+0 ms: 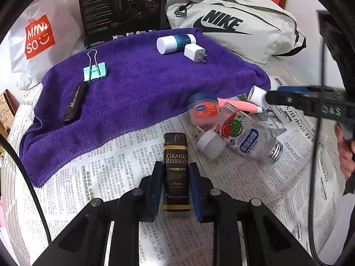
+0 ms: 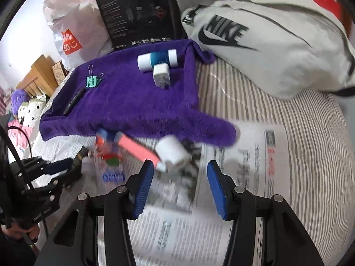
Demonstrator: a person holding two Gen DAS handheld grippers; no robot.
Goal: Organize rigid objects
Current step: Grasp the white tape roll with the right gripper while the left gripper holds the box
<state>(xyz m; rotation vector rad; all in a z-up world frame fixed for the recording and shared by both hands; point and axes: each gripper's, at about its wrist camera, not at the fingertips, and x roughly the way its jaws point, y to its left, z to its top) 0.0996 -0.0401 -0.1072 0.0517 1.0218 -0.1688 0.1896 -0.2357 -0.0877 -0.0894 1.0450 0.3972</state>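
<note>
My left gripper [image 1: 175,170] has its jaws on both sides of a dark "Grand Reserve" lighter [image 1: 176,173] lying on newspaper, close to its sides. My right gripper [image 2: 179,168] is open and empty just short of a small white cylinder [image 2: 173,153] and a pink pen [image 2: 142,150]. A purple towel [image 1: 137,88] holds a teal binder clip [image 1: 95,71], a black stick [image 1: 75,103], a white-blue bottle [image 1: 175,42] and a white charger plug [image 1: 195,52]. A blue-lidded jar [image 1: 203,108], a clear watermelon bottle [image 1: 248,139] and a white cap [image 1: 210,145] lie right of the lighter.
A black Edifier box [image 1: 121,8], a Miniso bag [image 1: 40,35] and a grey Nike bag [image 1: 233,20] stand behind the towel. Newspaper [image 1: 221,199] covers a striped sheet [image 2: 299,146]. Plush toys [image 2: 26,110] sit far left in the right wrist view.
</note>
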